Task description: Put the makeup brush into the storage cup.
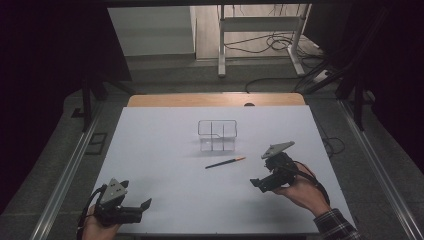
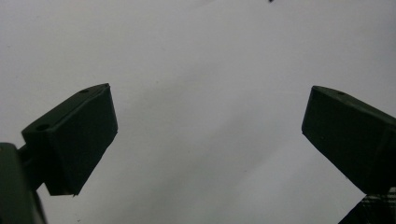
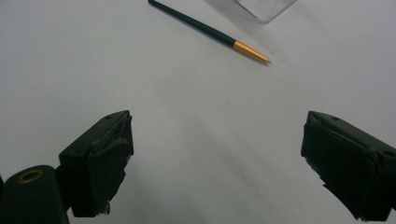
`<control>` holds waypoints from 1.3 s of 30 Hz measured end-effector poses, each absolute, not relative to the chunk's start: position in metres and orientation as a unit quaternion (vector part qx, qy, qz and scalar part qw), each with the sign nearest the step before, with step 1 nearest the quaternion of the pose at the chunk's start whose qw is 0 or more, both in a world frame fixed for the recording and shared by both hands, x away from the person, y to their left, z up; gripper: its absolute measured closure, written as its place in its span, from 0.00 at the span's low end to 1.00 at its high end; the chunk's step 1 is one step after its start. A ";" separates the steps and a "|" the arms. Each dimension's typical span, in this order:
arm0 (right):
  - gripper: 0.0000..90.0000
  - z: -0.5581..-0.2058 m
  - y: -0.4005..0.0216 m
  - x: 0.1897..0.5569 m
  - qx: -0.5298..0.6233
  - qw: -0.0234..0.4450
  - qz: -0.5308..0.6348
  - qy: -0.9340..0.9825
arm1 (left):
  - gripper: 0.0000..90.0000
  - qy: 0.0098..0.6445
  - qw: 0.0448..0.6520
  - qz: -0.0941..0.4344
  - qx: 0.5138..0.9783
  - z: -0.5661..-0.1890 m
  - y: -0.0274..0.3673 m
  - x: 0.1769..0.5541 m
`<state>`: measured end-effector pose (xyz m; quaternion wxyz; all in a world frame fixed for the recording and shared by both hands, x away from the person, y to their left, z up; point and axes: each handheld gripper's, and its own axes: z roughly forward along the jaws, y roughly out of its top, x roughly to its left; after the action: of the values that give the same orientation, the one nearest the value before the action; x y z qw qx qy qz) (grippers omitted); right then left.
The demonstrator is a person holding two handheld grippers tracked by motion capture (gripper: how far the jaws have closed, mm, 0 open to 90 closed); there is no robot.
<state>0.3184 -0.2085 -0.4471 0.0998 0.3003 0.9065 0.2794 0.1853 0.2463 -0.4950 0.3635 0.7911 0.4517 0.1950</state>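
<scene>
Thin black paintbrush with a gold ferrule (image 1: 225, 162) lies untouched just in front of the clear plastic divided box (image 1: 217, 135).

Right gripper (image 3: 215, 163) stands near the brush, jaws wide and empty (box cut off at that view's top); left gripper (image 2: 208, 135), well apart from it, gapes empty over the white tabletop (image 1: 165, 150).

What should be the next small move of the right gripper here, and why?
Probably bring the right gripper forward to straddle the brush. Its jaws stand open with nothing between them, and the brush lies loose on the table, ahead of them and just short of the clear divided container.
</scene>
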 end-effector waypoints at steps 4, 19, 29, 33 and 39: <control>0.15 -0.446 -0.205 0.325 0.301 0.098 0.279 0.907 | 0.04 0.451 0.366 0.199 0.789 -0.494 0.247 0.185; 0.27 -0.441 -0.182 0.350 0.299 0.084 0.271 0.911 | 0.05 0.448 0.365 0.198 0.792 -0.495 0.245 0.185; 0.31 -0.442 -0.166 0.365 0.272 0.095 0.248 0.925 | 0.05 0.444 0.365 0.197 0.794 -0.495 0.245 0.185; 0.33 -0.444 -0.157 0.372 0.262 0.093 0.240 0.930 | 0.05 0.443 0.365 0.196 0.795 -0.495 0.244 0.185; 0.36 -0.445 -0.145 0.380 0.244 0.091 0.233 0.937 | 0.05 0.441 0.365 0.196 0.796 -0.495 0.244 0.185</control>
<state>0.3801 -0.1451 -0.4448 0.0907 0.2439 0.9370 0.2329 0.1852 0.2443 -0.4949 0.3650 0.7961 0.4410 0.1961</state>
